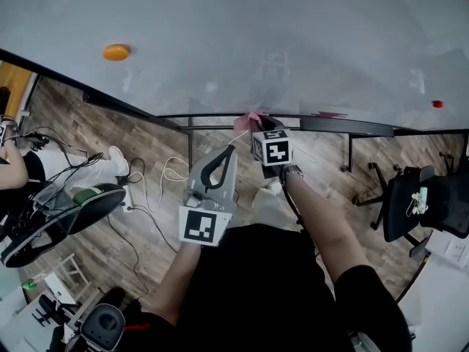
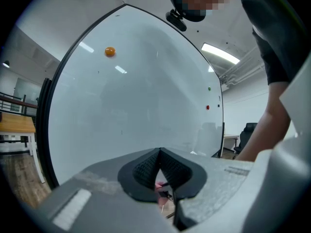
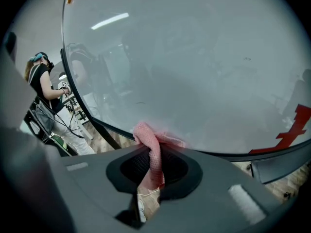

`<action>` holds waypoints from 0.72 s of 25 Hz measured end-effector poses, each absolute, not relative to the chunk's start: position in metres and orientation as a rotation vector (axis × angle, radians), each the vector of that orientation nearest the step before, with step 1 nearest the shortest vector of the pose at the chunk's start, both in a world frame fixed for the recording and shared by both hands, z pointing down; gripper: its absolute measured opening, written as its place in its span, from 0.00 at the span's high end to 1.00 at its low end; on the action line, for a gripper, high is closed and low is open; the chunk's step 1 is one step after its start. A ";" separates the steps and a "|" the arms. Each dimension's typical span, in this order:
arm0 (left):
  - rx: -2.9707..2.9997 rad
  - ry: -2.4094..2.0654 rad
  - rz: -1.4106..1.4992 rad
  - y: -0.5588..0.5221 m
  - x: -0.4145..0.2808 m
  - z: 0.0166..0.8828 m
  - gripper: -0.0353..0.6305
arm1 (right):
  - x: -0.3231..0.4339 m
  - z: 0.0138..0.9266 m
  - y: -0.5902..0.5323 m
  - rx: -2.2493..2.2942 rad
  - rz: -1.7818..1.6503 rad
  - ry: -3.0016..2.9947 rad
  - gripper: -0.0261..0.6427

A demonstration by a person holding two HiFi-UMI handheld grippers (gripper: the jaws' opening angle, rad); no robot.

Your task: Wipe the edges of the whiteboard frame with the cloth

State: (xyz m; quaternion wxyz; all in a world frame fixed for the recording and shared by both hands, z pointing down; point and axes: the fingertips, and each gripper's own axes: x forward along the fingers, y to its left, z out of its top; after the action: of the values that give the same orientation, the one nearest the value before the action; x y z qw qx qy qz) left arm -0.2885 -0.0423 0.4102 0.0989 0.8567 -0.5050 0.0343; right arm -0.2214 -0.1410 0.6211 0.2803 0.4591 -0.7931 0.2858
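1. The pink cloth is pinched between the jaws of the right tool. Its bunched top touches the dark bottom frame of the whiteboard.
2. In the head view the cloth sits about midway along that lower edge. The frame runs on to the left and right of it.
3. A red mark lies on the board just right of the cloth. An orange magnet sits far left and a red magnet far right.
4. The left tool has its jaws pressed together with nothing between them. It is held nearer and lower left of the right tool, pointing at the board.
5. Both forearms reach forward from the body.
6. Beneath the edge lies a wooden floor, with an office chair at right.
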 end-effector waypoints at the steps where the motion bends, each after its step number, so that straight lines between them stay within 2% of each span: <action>1: 2.536 -1.489 0.105 -0.043 -0.286 0.411 0.95 | -0.220 0.622 -0.141 1.233 0.770 -2.124 0.88; 18: 2.553 -1.451 0.137 -0.040 -0.247 0.412 0.95 | -0.179 0.622 -0.139 1.273 0.809 -2.111 0.88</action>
State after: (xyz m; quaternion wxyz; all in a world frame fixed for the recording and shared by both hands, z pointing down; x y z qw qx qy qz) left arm -0.2469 -0.0395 0.4123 0.1009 0.8640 -0.4911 0.0463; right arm -0.1788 -0.1389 0.6220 0.2703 0.4723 -0.7834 0.3004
